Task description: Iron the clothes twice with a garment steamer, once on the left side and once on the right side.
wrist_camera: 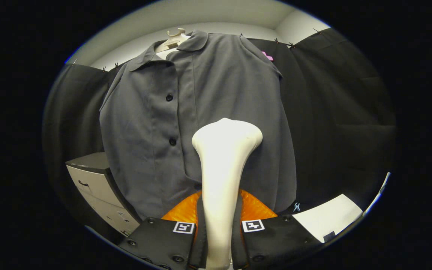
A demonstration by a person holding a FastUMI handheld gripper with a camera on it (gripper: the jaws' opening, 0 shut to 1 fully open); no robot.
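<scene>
Grey shirt (201,123) hangs on a hanger (173,39) just beyond my gripper (219,228), whose fingers pinch the white garment steamer (223,168) by its handle, head against the shirt's lower middle, so I judge a pass underway, count unclear.

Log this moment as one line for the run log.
gripper shut on steamer | head against gray shirt, right of buttons | shirt on hanger

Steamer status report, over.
Claw shut on steamer. Steamer head against grey shirt, right of the button placket. Nothing in the way.
</scene>
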